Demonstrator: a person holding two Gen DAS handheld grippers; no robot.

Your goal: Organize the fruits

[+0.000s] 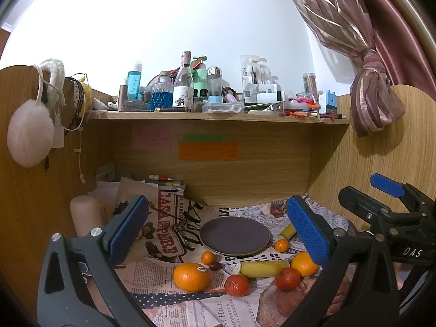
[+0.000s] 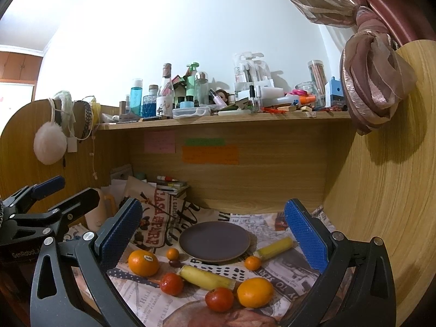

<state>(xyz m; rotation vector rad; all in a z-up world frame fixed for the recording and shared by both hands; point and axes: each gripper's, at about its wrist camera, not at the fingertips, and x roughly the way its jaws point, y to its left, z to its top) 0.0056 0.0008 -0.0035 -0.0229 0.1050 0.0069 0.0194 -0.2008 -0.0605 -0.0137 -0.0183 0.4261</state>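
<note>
Brown and bare, the plate (image 1: 234,235) sits mid-frame on newspaper (image 1: 196,310), likely the collecting spot. Fruit lies scattered below it: banana (image 1: 263,268), oranges (image 1: 191,276), red tomatoes (image 1: 236,285), small tangerines (image 1: 208,257). Left gripper (image 1: 218,234) and right gripper (image 2: 214,241) both hover wide, holding nothing.

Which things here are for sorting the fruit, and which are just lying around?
For the job: plate, oranges, banana, red fruits, both open grippers.

Just lying about: shelf bottles, sticky notes, earmuffs, curtain.
</note>
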